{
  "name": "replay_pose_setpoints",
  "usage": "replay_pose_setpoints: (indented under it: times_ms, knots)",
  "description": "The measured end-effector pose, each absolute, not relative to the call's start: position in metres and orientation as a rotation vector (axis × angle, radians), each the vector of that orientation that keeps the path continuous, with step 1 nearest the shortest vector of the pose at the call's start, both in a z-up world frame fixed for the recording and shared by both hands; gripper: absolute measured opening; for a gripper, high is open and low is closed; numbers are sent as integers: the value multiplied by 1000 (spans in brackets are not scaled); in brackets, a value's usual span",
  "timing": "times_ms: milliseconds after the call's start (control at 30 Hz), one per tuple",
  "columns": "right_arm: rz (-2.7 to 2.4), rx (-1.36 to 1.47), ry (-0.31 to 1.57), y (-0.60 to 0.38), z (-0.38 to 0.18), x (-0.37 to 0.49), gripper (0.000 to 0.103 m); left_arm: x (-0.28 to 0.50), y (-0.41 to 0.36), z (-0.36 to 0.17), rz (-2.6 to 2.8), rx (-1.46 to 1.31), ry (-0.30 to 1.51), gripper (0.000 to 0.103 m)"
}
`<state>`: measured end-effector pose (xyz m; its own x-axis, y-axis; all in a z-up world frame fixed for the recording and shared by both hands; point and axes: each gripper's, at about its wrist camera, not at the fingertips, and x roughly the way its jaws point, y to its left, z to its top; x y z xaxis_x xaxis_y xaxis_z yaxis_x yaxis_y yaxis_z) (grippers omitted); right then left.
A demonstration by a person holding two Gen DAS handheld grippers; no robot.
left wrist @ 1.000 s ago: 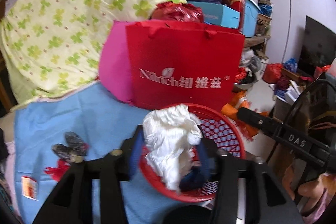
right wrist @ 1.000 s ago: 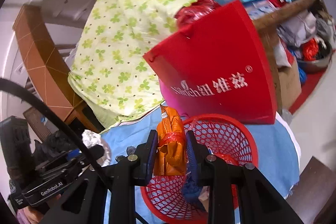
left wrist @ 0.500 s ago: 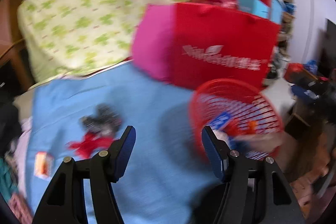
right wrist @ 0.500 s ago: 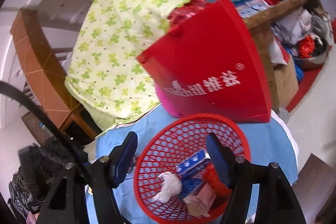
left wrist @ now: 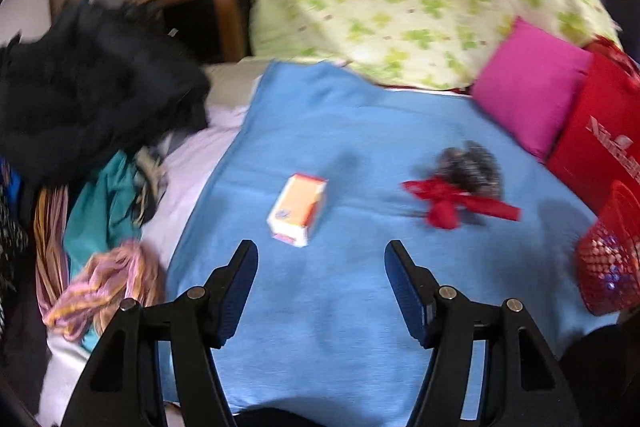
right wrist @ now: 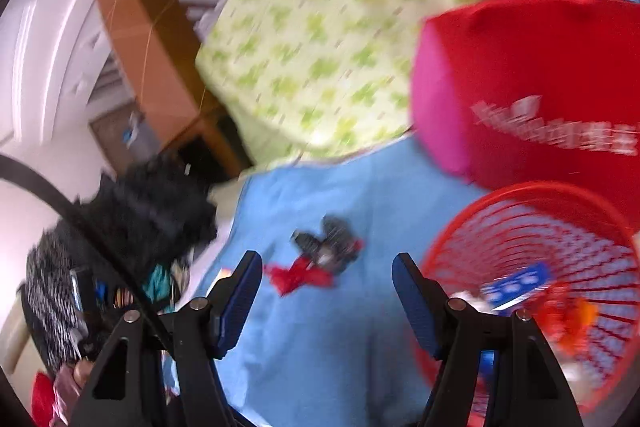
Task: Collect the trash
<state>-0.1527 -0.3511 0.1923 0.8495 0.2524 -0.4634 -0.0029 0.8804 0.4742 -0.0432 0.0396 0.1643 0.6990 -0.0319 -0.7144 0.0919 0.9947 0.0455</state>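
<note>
Small carton (left wrist: 298,209) on blue cloth (left wrist: 360,307)
Left gripper (left wrist: 320,287) is held parted and empty; carton is lain just beyond its left finger (left wrist: 236,291).

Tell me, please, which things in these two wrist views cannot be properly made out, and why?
- Red basket: left wrist view, cut off by the right edge; contents unseen.
- Basket contents: right wrist view, motion blur; only a blue packet stands out.
- Small box: left wrist view, print blurred.
- Dark item with red ribbon: both views, too blurred to identify.
</note>
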Motion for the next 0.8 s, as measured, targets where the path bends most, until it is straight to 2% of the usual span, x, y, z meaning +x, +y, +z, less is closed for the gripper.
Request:
replay_pose_setpoints:
  times_ms: [300, 433, 800]
  knots:
    - [323, 550, 855, -262, 113, -25, 70, 3, 66, 123, -112, 15, 875, 67]
    - [283, 594, 953, -241, 80, 28, 70, 32, 62, 110, -187, 35, 900, 74]
    - [40, 626, 1170, -206, 7, 135, 70, 107, 56, 64, -224, 23, 1011, 73]
